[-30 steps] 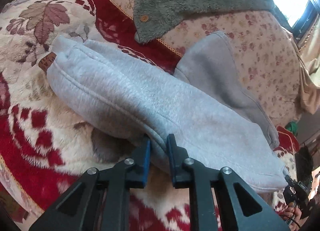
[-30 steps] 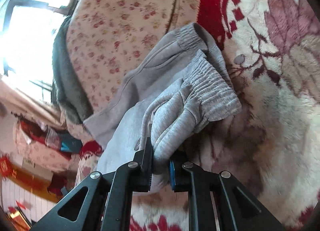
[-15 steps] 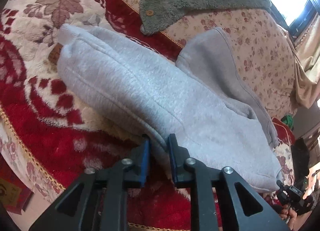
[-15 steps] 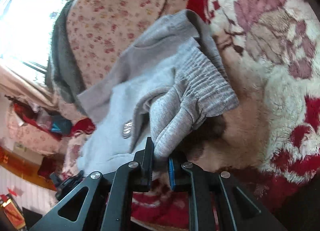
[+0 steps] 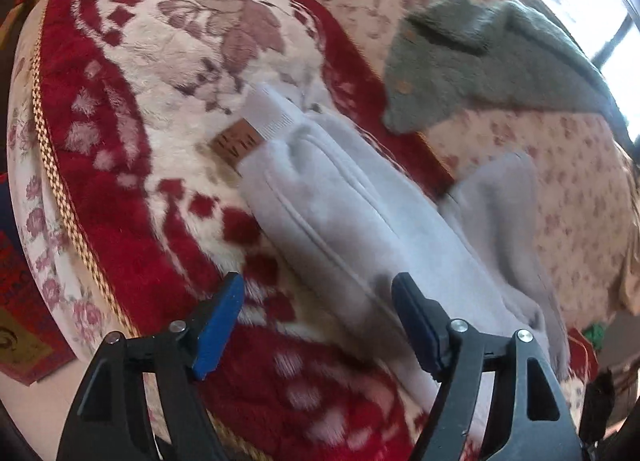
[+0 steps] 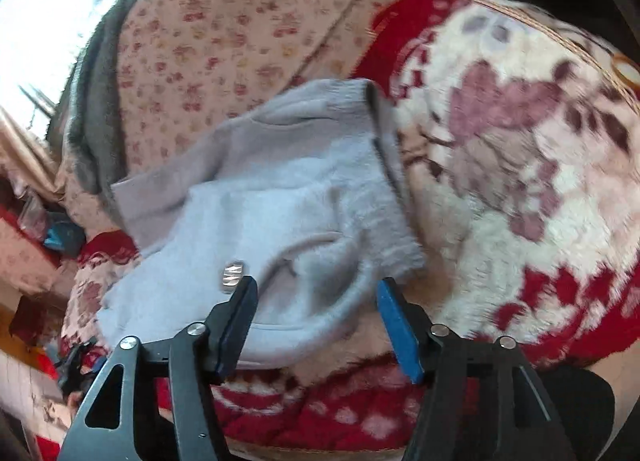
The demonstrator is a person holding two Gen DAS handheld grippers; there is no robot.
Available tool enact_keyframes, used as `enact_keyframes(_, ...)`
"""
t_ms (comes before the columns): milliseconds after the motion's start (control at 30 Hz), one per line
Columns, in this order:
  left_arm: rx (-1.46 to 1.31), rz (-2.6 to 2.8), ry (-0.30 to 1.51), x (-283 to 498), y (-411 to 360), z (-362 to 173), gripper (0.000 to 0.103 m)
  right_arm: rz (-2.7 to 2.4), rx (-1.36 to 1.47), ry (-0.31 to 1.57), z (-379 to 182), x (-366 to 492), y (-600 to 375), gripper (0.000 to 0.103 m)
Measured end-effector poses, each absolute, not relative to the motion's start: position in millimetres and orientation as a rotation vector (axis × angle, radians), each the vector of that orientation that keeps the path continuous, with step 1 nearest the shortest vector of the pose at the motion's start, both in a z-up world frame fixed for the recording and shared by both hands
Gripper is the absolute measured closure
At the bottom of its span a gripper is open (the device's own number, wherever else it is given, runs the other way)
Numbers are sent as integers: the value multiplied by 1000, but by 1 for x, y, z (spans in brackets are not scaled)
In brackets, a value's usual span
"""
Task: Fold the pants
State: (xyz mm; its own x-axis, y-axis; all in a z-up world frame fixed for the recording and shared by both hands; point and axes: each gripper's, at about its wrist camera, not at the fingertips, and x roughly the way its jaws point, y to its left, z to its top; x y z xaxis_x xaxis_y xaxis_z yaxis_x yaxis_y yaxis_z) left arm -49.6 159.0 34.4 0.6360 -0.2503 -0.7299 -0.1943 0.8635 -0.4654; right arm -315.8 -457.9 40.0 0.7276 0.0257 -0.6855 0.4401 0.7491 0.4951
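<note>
The red-and-cream blanket [image 5: 132, 189] carries the grey pants [image 5: 344, 221], lying doubled lengthwise toward its near edge, probably laid flat for the next fold. Left gripper [image 5: 318, 325] and right gripper [image 6: 316, 325] hover, jaws spread wide, holding nothing.

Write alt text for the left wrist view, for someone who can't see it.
The open left gripper hovers over the edge of grey pants lying folded lengthwise on a red and cream blanket, its blue-padded fingers wide apart and holding nothing. A brown label shows at the pants' far end; a green fleece lies behind.
</note>
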Motion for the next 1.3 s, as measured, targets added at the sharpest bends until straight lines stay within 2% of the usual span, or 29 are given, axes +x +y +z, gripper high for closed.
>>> enact_keyframes(167, -534, 12, 899, -23, 164, 25, 28, -139, 633, 771, 41, -277, -426, 33)
enact_keyframes(200, -528, 25, 902, -19, 164, 23, 30, -106, 602, 785, 39, -264, -414, 33)
enact_keyframes(233, -522, 35, 909, -16, 165, 21, 39, -80, 572, 794, 38, -255, -406, 33)
enact_keyframes(267, -510, 40, 925, -13, 165, 20, 70, -63, 540, 803, 36, -246, -397, 33)
enact_keyframes(300, -490, 45, 947, -11, 166, 19, 80, -55, 502, 819, 33, -236, -389, 33)
enact_keyframes(433, -413, 29, 947, -16, 167, 27, 81, -11, 478, 860, 21, -209, -377, 33)
enact_keyframes(533, -312, 59, 918, -21, 163, 45, 73, 1, 469, 882, 15, -194, -377, 33)
enact_keyframes(600, -251, 83, 860, -27, 157, 64, 31, 1, 448, 899, 15, -184, -379, 32)
enact_keyframes(667, -251, 67, 797, -31, 152, 79, 17, -10, 430, 908, 18, -173, -385, 27)
enact_keyframes(700, -248, 42, 767, -30, 146, 88, 17, -16, 421, 908, 21, -169, -387, 24)
enact_keyframes(967, -163, -141, 820, 15, 73, 104, 16, -83, 258, 905, 47, -128, -408, 19)
enact_keyframes(1300, -35, -375, 853, 105, -42, 140, 14, -99, -102, 876, 77, -79, -411, 14)
